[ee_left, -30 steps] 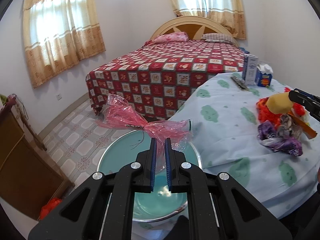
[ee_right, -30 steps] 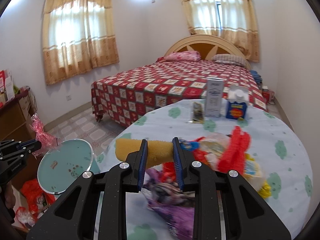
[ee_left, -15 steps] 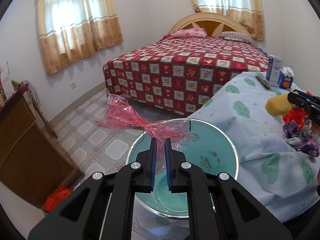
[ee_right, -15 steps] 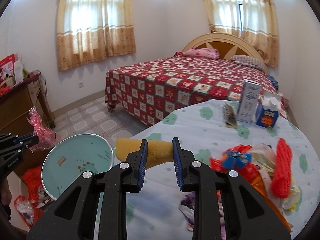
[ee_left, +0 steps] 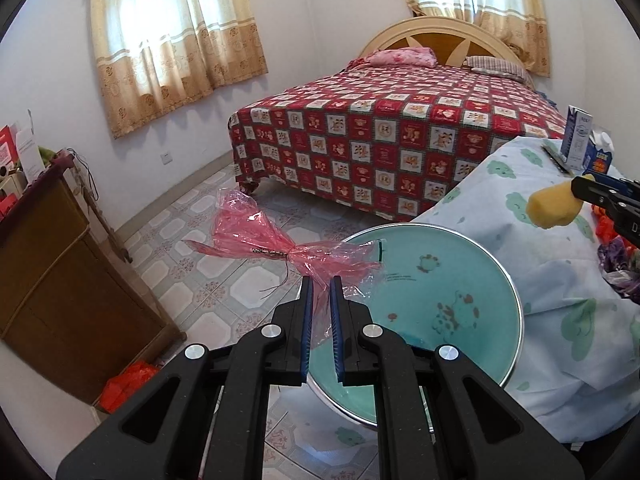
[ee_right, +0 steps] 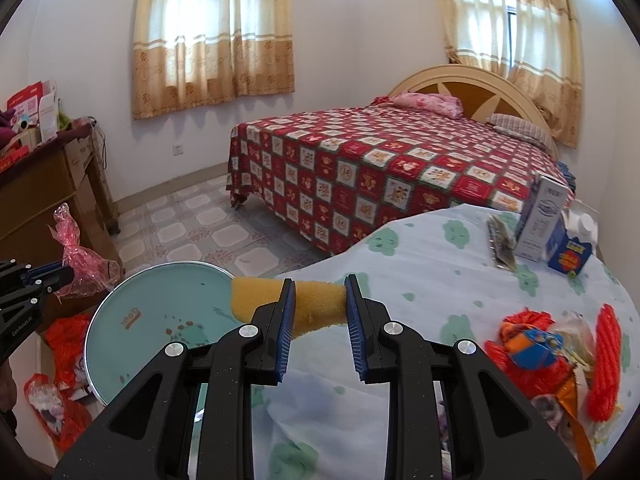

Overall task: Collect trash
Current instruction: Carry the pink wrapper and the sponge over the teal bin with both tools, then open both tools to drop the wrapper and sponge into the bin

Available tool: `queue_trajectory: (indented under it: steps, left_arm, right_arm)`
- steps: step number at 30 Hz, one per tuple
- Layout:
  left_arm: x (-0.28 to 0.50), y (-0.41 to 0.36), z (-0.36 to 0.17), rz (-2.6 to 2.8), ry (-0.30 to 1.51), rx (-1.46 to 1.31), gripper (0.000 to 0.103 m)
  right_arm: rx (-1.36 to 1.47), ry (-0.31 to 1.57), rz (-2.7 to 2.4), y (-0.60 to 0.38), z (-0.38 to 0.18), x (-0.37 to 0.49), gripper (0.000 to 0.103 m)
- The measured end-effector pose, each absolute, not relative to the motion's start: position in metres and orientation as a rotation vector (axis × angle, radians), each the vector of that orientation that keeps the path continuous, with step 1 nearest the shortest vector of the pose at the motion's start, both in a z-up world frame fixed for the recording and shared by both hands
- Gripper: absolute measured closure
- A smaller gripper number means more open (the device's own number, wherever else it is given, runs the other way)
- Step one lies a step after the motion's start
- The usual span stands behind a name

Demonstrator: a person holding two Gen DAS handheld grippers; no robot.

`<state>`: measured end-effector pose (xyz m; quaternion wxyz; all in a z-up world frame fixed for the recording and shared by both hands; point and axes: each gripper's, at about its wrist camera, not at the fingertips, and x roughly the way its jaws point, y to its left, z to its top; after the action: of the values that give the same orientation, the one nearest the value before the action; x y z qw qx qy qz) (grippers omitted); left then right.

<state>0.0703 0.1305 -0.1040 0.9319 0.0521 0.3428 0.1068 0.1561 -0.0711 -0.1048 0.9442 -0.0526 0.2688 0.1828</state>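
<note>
While both my tongs are loaded, findings are as follows.

Left tongs: my left gripper (ee_left: 320,284) has its jaws drawn narrow and clamped on a crumpled pink cellophane wrapper (ee_left: 280,244); most of the wrapper fans out beyond the tips, over the tiled floor (ee_left: 224,272).

Right tongs: my right gripper (ee_right: 318,292) is closed across a yellow foam sponge block (ee_right: 272,300), which lies crosswise with its left end sticking out past the blue pad.

Receptacle: a round turquoise enamel basin with a metal rim (ee_left: 448,292) sits low beside the table, just right of the wrapper; the sponge's free end overlaps its rim in the right wrist view.

Table: a round table under a pale blue cloth with green cloud prints (ee_right: 432,264) carries a heap of red, orange and purple litter (ee_right: 552,352) at its near right.

Far edge of table: a white carton (ee_right: 540,216), a blue carton (ee_right: 570,252) and a dark flat packet (ee_right: 500,240) stand together.

Background: a bed with a red chequered cover (ee_right: 384,176).
</note>
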Motion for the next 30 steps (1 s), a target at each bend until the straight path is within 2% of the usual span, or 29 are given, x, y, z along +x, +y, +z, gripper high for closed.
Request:
queue_trajectory:
  steps: [30]
  left_arm:
    - [0.072, 0.134, -0.102, 0.188, 0.704, 0.066, 0.094]
  right_arm:
    - [-0.171, 0.574, 0.441, -0.031, -0.112, 0.157, 0.077]
